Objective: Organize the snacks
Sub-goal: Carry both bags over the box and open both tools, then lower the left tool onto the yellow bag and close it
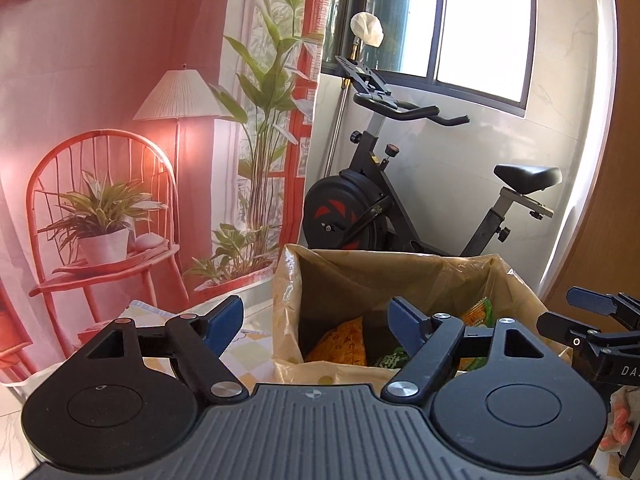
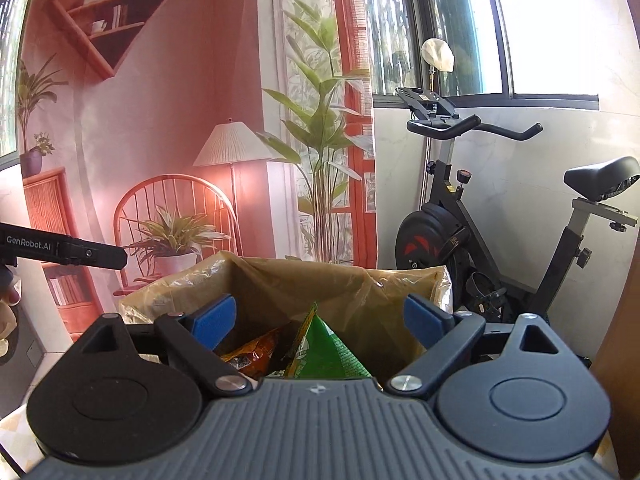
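Both tongs stood apart and empty: left tongs (image 1: 316, 322) and right tongs (image 2: 320, 316) hung just over the lined box (image 2: 248, 276). I judged the drop-off done for these: an orange snack bag (image 1: 344, 342) and a green snack bag (image 2: 326, 350) lay inside, crumpled, leaning on each other. I couldn't see any snacks left outside.
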